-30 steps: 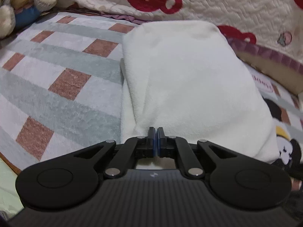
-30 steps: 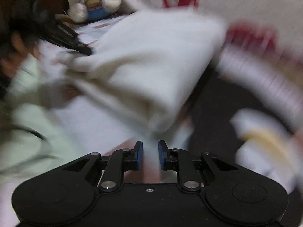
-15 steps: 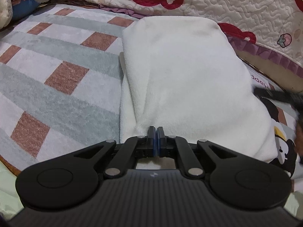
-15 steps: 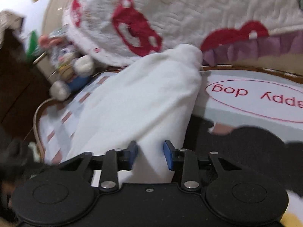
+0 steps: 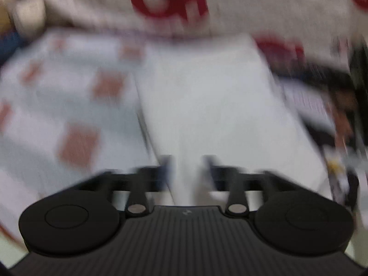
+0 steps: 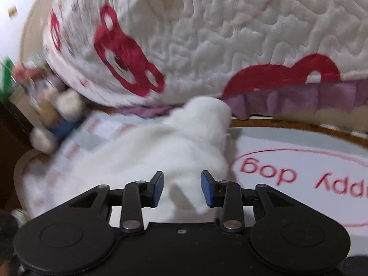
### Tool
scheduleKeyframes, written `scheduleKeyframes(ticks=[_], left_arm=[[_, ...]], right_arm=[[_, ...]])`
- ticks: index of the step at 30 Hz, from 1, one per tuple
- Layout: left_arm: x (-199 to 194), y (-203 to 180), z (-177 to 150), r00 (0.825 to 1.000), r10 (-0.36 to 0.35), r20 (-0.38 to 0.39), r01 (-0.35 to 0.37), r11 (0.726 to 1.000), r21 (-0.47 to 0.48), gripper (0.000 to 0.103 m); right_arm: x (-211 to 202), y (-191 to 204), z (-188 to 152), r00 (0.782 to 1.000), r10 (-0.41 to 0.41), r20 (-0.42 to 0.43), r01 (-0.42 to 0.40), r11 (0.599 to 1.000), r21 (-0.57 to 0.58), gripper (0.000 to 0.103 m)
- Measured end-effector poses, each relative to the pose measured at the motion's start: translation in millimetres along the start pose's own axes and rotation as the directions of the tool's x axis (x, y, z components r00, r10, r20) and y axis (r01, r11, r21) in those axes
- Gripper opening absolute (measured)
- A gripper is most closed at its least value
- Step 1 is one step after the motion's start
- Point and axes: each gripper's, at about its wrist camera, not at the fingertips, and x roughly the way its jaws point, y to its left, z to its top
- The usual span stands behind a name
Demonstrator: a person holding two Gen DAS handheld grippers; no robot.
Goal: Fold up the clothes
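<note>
Right wrist view: right gripper (image 6: pixel 182 187) gapes wide over the folded white garment (image 6: pixel 147 151), gripping nothing. Left gripper (image 5: pixel 187 172), blurred, is parted too. Behind the garment bulges a quilted bear blanket (image 6: pixel 207 34); a plush toy (image 6: pixel 53 119) sits beside it.

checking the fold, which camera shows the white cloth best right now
The right wrist view: the white cloth is fairly sharp, its far corner bunched near the quilt. The left wrist view shows more of the cloth, but motion blur smears it.
</note>
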Motion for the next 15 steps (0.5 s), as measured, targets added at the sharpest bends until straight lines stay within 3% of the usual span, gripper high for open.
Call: scheduleKeyframes(ticks=[1,2,4,8,9,13,15], left_arm=[[6,2,11,0.999,-0.011,0.044,0.011,1.000,-0.002,0.062],[21,6,19,0.999,-0.025,0.037,0.026,0.999,-0.021,0.062],[57,15,35,0.999,-0.052,-0.005,0.051,0.996,-0.072,0.049],[112,24,38,0.990,0.118,-0.081,-0.123,0.991,-0.060,0.049],[119,27,36,0.988,0.125,-0.088,-0.131,0.989,-0.069,0.051],[98,32,29,0.989,0.132,-0.066,-0.140,0.982,-0.127,0.056],[75,41,22,0.998,0.020,-0.066,-0.035,0.969,-0.243,0.054]], right_arm=[[-3,-4,2,1.000,0.018,0.001,-0.018,1.000,0.017,0.049],[-4,-7,3,1.000,0.024,-0.001,-0.024,0.999,0.027,0.051],[2,-12,7,1.000,0.025,-0.004,-0.025,0.999,0.031,0.051],[20,-24,12,1.000,-0.008,0.019,0.007,0.997,0.073,0.057],[25,-28,12,1.000,-0.017,0.016,0.016,0.996,0.091,0.057],[31,-37,12,1.000,-0.017,-0.006,0.018,0.991,0.131,0.061],[22,-39,6,1.000,0.010,-0.015,-0.008,0.987,0.159,0.061]])
